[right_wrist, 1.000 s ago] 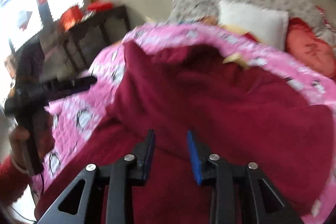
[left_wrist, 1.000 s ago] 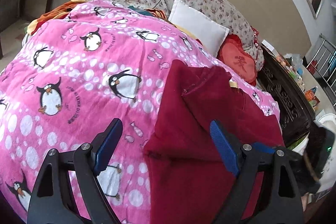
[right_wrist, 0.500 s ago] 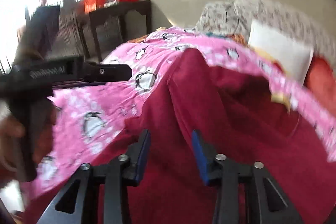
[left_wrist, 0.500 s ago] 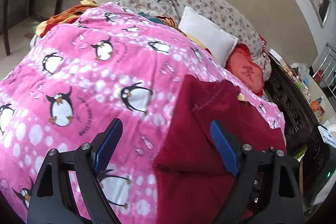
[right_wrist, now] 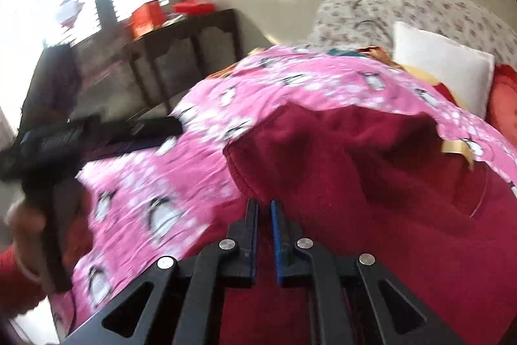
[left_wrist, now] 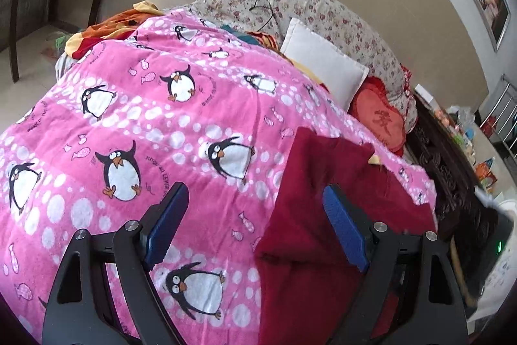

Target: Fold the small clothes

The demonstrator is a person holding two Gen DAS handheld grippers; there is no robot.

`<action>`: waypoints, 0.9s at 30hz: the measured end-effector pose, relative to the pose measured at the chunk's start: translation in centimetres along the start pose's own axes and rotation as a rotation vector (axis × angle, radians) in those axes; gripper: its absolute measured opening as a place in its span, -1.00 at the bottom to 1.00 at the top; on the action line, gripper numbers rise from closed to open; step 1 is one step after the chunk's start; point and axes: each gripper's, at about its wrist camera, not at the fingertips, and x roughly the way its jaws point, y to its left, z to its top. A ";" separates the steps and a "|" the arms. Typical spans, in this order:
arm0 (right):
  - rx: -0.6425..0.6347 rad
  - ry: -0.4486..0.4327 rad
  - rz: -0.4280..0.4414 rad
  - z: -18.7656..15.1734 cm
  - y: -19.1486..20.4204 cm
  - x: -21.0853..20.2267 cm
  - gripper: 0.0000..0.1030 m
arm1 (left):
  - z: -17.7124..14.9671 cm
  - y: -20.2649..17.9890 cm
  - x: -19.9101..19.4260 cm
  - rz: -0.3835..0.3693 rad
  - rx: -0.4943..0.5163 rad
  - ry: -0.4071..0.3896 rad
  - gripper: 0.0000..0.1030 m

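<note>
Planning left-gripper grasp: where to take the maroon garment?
The maroon garment by its left folded edge, near the lower corner, probably. Come in from the pink blanket side: the edge lies raised and exposed there, and the open left gripper straddles it.

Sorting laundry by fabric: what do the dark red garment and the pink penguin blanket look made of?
The dark red garment looks like fleece or brushed knit: matte, with a fuzzy nap and thick soft folds. The pink penguin blanket looks like printed cotton or a similar woven cloth, quilted: flat, matte, with faint stitched bands and puffiness. Neither can be confirmed by sight alone.
</note>
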 end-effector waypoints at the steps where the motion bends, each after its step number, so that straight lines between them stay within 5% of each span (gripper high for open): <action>1: -0.001 0.022 -0.007 -0.3 0.3 0.6 -0.86 | 0.0 -0.1 0.1 0.001 -0.008 -0.004 0.66; 4: -0.002 0.129 -0.069 -0.9 -0.4 3.1 -0.54 | -0.2 -0.8 1.3 0.000 -0.009 0.036 0.66; 7: 0.083 0.058 -0.034 -1.3 -2.2 -1.1 -0.53 | -0.6 -1.8 2.2 0.008 0.032 0.062 0.66; 10: 0.144 -0.088 -0.180 -2.4 -5.4 -8.2 -0.47 | -1.1 -3.4 3.4 0.012 0.093 0.094 0.66; 12: 0.205 -0.116 -0.335 -3.3 -8.1 -11.4 -0.09 | -1.4 -4.3 4.3 0.005 0.124 0.114 0.66; 14: 0.309 -0.119 -0.539 -4.6 -11.9 -14.1 0.03 | -1.6 -5.1 5.4 0.013 0.148 0.134 0.66; 16: 0.417 -0.102 -0.601 -6.1 -15.6 -15.1 0.03 | -1.8 -5.9 6.0 0.005 0.165 0.140 0.66; 18: 0.477 -0.019 -0.574 -7.1 -18.4 -13.9 0.03 | -1.9 -6.9 7.0 -0.006 0.204 0.145 0.66; 19: 0.480 0.026 -0.542 -7.4 -19.3 -12.7 -0.09 | -2.0 -7.4 7.5 -0.007 0.224 0.155 0.46; 20: 0.478 0.036 -0.518 -7.7 -19.8 -12.2 -0.23 | -2.2 -8.1 8.5 0.013 0.265 0.181 -0.01; 22: 0.468 0.002 -0.505 -8.1 -19.9 -12.3 -0.32 | -2.2 -9.1 9.7 0.095 0.344 0.189 -0.43; 25: 0.420 -0.051 -0.533 -6.9 -18.7 -13.5 -0.64 | -1.2 -9.9 9.8 0.098 0.383 0.157 -0.64; 27: 0.420 -0.100 -0.518 -6.8 -18.4 -14.6 -0.67 | -0.3 -10.1 8.9 0.076 0.386 0.117 -0.69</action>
